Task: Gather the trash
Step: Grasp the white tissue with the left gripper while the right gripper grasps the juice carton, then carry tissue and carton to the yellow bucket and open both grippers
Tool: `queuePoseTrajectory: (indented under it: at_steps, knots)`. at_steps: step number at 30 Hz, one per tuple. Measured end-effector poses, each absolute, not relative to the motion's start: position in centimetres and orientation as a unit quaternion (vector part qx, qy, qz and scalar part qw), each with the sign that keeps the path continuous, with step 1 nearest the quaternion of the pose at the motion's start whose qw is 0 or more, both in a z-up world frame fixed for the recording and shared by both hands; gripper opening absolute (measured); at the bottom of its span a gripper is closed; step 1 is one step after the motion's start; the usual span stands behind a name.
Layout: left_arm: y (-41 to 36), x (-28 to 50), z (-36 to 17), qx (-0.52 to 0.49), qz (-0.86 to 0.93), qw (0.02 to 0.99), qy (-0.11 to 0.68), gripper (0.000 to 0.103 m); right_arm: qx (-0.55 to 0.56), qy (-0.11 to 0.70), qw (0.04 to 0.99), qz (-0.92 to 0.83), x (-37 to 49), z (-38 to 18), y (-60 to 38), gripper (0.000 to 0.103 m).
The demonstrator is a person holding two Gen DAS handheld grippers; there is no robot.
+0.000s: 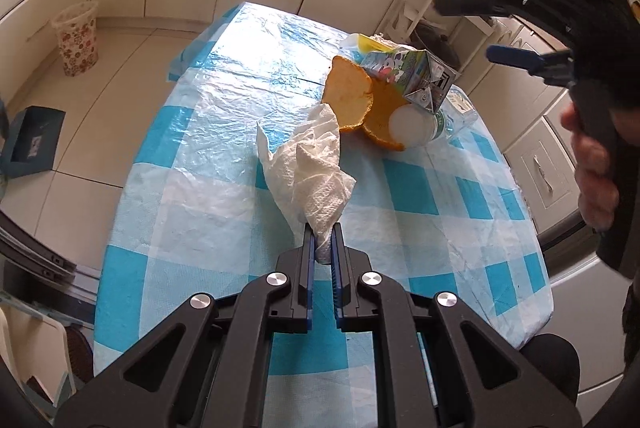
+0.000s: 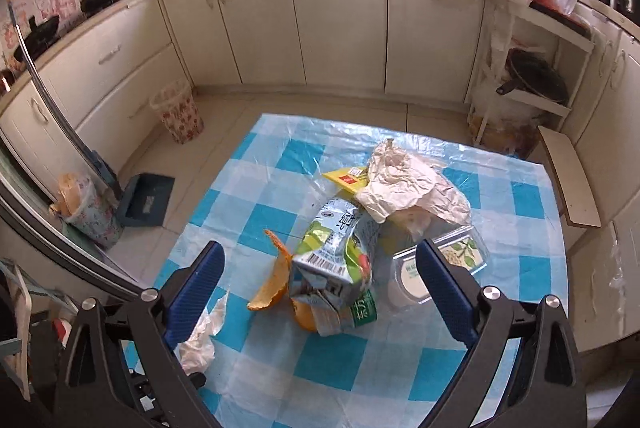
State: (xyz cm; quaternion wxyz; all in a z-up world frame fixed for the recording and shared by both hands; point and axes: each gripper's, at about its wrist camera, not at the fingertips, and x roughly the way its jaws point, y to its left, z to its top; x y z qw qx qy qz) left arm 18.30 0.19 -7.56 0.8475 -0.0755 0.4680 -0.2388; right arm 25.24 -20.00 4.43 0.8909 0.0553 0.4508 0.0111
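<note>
So far: left tongs (image 1: 323, 228) pinch 1 paper towel (image 1: 308, 168); right tongs (image 2: 320, 280) wide, empty. Carton (image 2: 336, 260), peels (image 2: 276, 276), wrappers left on table (image 2: 400, 368); bin (image 2: 178, 114) w/ nothing visible.

- Table (image 2: 520, 196), blue-white check cloth under clear plastic film.
- Carton (image 2: 336, 260) is the landmark, on its side near table middle, resting on peel and bottle.
- Orange peel (image 2: 276, 284) left of carton, touching it.
- Bottle (image 2: 352, 312) under carton's near end.
- Clear tub (image 2: 452, 256) just right of carton.
- Crumpled paper (image 2: 404, 184) behind carton, over a yellow packet (image 2: 344, 180).
- Paper towel (image 1: 312, 168) near-left of carton, close to the peel.
</note>
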Motion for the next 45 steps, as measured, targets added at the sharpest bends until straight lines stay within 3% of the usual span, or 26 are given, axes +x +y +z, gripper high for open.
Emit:
queuePoseTrajectory:
  at_steps: [4,8,11,20,30,38,45]
  knots:
    - [0.6,18.3,-7.6,-0.084,-0.244,0.846,0.467,0.007,0.053,0.532,0.845,-0.012,29.1,1.6,-19.8,0.087]
    - [1.2,18.3,-7.6,-0.094,-0.247,0.845,0.466,0.007,0.043,0.560,0.827,-0.036,30.6,-0.6,-19.9,0.082]
    - [1.7,18.3,-7.7,-0.097,-0.246,0.844,0.466,0.007,0.064,0.578,0.813,-0.025,30.9,-2.1,-20.5,0.056]
    - [2.7,17.4,-6.0,-0.096,-0.247,0.852,0.451,0.007,0.148,0.512,0.843,0.066,26.5,0.7,-21.6,0.054]
    - [-0.1,13.7,-0.3,-0.057,-0.290,0.861,0.414,0.007,0.265,0.420,0.856,0.144,11.1,3.7,-27.3,0.054]
    - [-8.2,8.4,3.9,0.006,-0.373,0.842,0.389,0.007,0.327,0.360,0.873,0.036,-4.0,2.9,-37.6,0.054]
    - [-20.3,2.6,5.1,0.109,-0.493,0.773,0.384,0.007,0.361,0.374,0.850,-0.086,-12.3,-1.8,-45.0,0.054]
